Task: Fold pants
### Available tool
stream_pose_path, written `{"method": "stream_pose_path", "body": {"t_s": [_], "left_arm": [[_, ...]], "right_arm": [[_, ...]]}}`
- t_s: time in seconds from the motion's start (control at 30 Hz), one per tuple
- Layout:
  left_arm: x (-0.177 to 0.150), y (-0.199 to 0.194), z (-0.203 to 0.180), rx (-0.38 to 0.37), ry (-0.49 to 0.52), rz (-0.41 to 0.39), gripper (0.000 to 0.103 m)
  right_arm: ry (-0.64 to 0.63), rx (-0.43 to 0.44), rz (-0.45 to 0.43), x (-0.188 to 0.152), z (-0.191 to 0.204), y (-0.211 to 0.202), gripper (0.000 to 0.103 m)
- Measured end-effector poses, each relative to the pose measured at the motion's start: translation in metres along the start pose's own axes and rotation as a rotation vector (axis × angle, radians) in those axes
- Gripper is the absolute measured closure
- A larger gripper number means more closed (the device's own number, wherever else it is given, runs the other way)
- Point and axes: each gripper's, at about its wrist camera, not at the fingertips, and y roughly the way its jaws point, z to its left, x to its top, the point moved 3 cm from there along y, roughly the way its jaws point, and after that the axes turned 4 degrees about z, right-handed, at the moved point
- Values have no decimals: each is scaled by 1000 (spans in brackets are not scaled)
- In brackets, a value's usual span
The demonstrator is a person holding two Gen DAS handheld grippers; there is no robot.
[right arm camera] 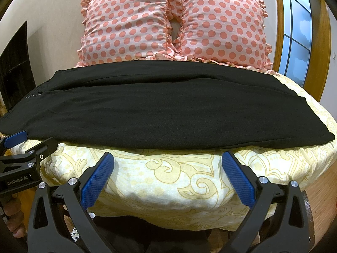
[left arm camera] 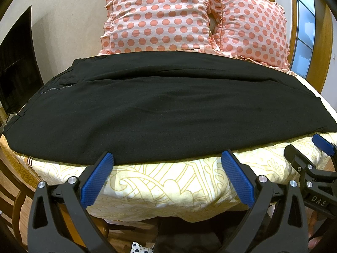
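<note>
Black pants (left arm camera: 164, 105) (right arm camera: 160, 107) lie flat across the bed, folded lengthwise, waist with a zip to the left and leg ends to the right. My left gripper (left arm camera: 167, 158) is open just short of the pants' near edge, nothing between its blue pads (left arm camera: 99, 179). My right gripper (right arm camera: 167, 160) is also open, a little back from the near edge over the yellow sheet. The right gripper (left arm camera: 324, 145) shows at the right edge of the left wrist view. The left gripper (right arm camera: 16, 138) shows at the left edge of the right wrist view.
The bed (left arm camera: 168, 185) (right arm camera: 168, 181) has a yellow patterned sheet. Two pink polka-dot pillows (left arm camera: 160, 16) (right arm camera: 130, 23) stand behind the pants. A dark screen (left arm camera: 16, 63) is at the left. A window (right arm camera: 297, 27) is at the right. A hand (right arm camera: 14, 221) holds the left gripper.
</note>
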Motion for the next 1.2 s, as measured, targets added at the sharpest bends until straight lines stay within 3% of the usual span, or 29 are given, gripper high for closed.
{"method": "stream_pose_path", "body": {"t_s": [1.2], "left_arm": [[-2, 4, -1, 1, 1, 6, 2]], "right_arm": [[7, -8, 12, 0, 0, 2, 1]]}}
